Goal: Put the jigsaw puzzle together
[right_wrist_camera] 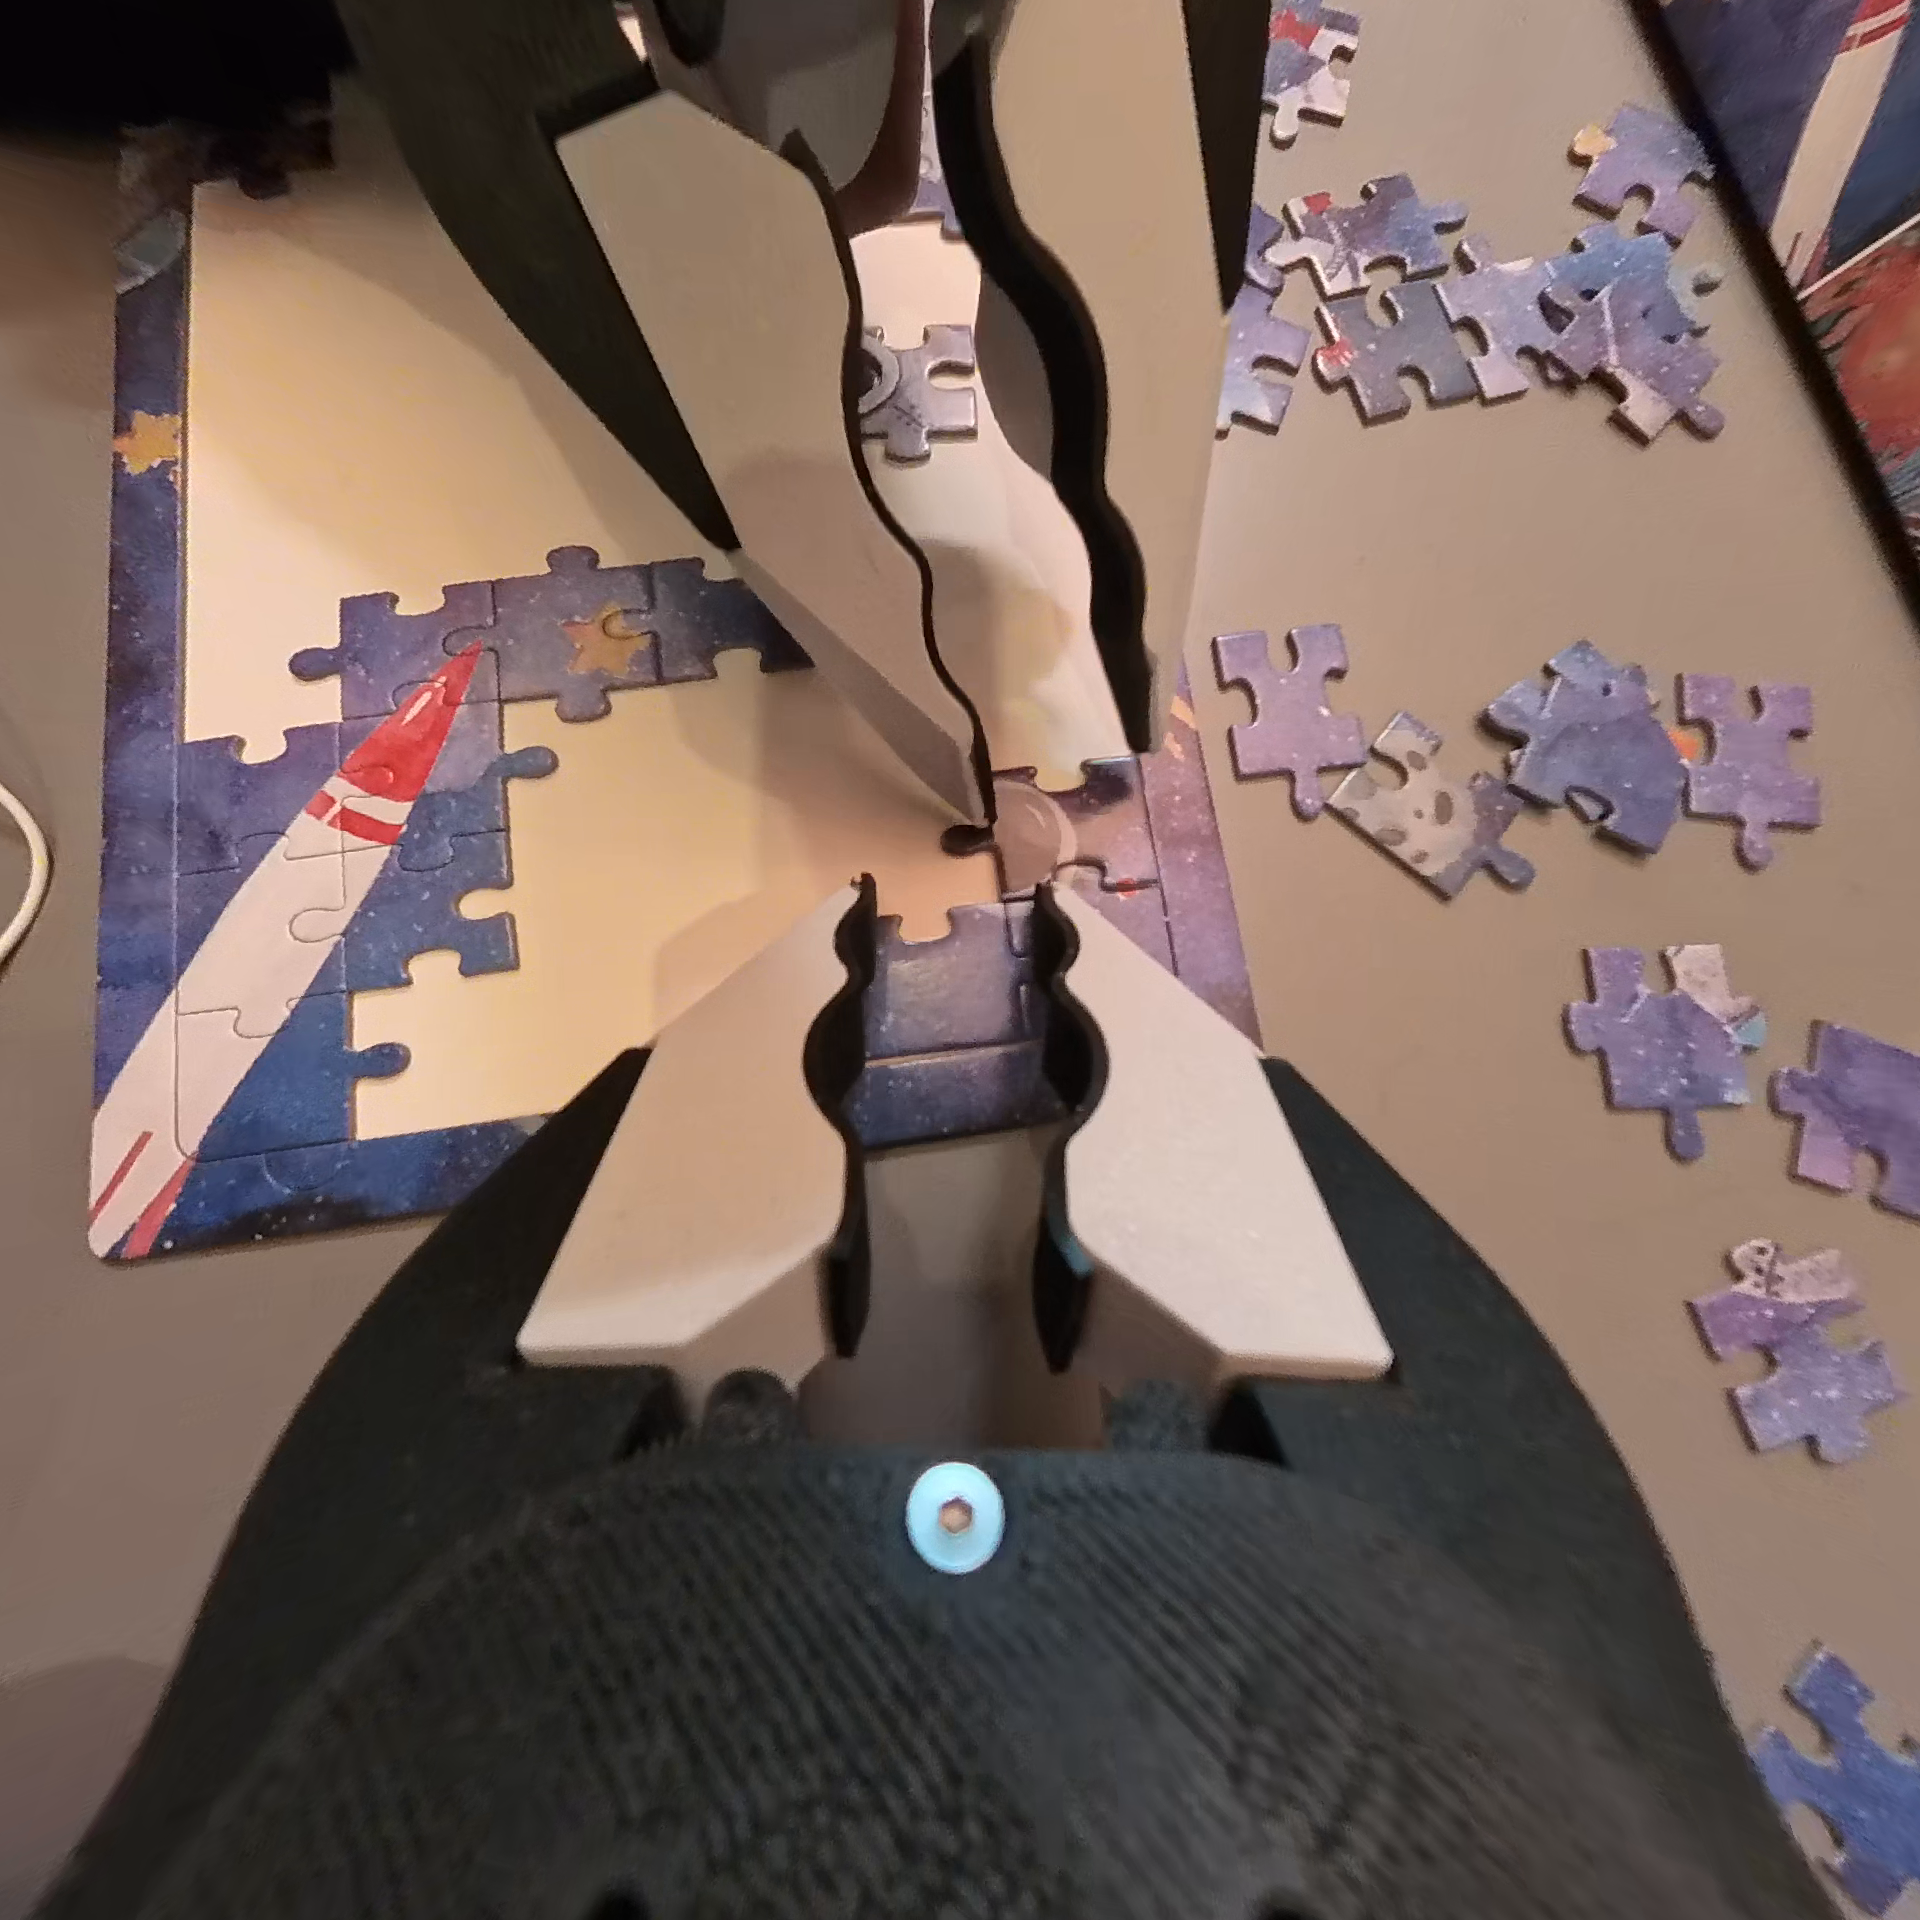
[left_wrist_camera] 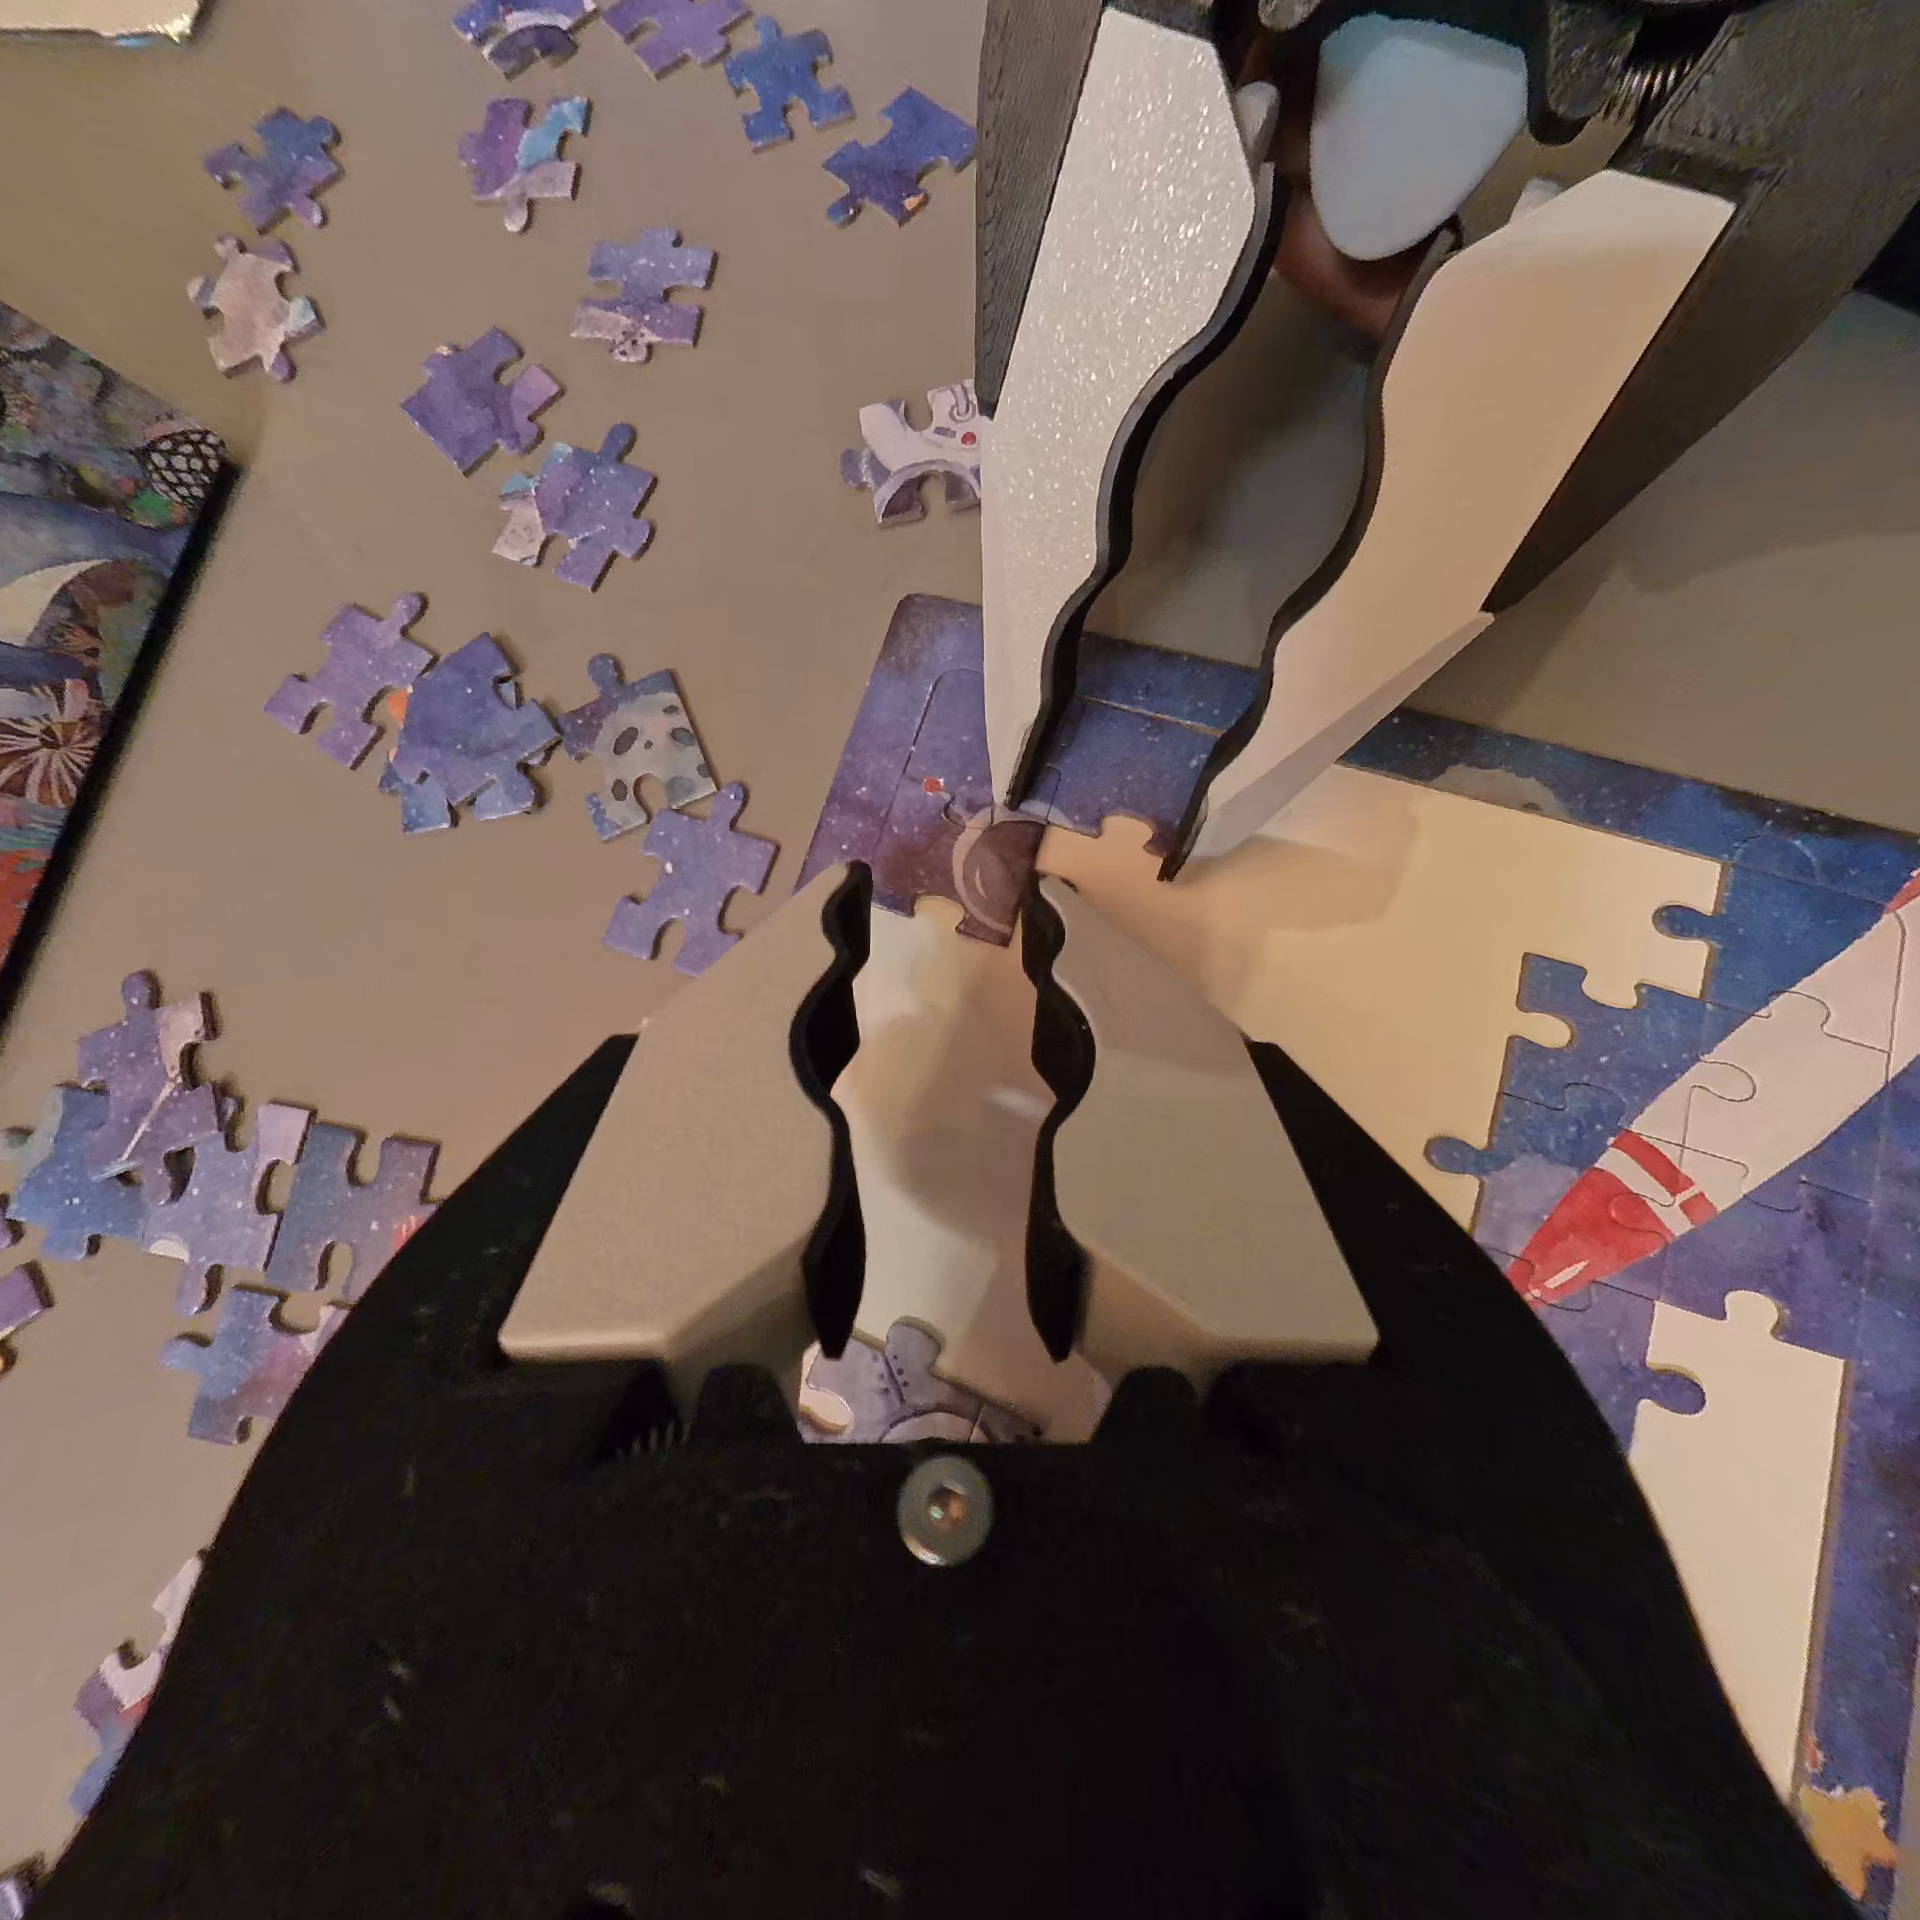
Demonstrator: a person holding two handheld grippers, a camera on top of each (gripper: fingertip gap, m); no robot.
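Both tongs meet tip to tip over one corner of a puzzle tray [left_wrist_camera: 1662,800], in the middle of each view. The left gripper [left_wrist_camera: 948,883] has its jaws at a narrow gap with nothing between them; only the cream floor of the tray shows through. The right gripper [right_wrist_camera: 953,888] is also narrowly parted and empty, and it straddles the joined blue pieces along the tray's edge.

The thing nearest both is a purple piece with a grey dome [left_wrist_camera: 992,862], lying among the joined corner pieces just past the fingertips. In the right wrist view, one fingertip of the left gripper comes down on a dark tab at that piece's edge. One of the right gripper's fingertips [left_wrist_camera: 1013,805] stands at its opposite edge. Neither tool grips it. Whether the tips press down, or whether the piece lies flat with its neighbours, cannot be told.

Lower right in the left wrist view lies a joined patch with a red and white rocket [left_wrist_camera: 1662,1143], and much of the tray floor is bare. A single pale piece [right_wrist_camera: 920,384] lies on that floor under the left gripper. Loose purple pieces [left_wrist_camera: 468,436] are scattered over the table in the upper left, a cratered grey one [left_wrist_camera: 644,748] among them.
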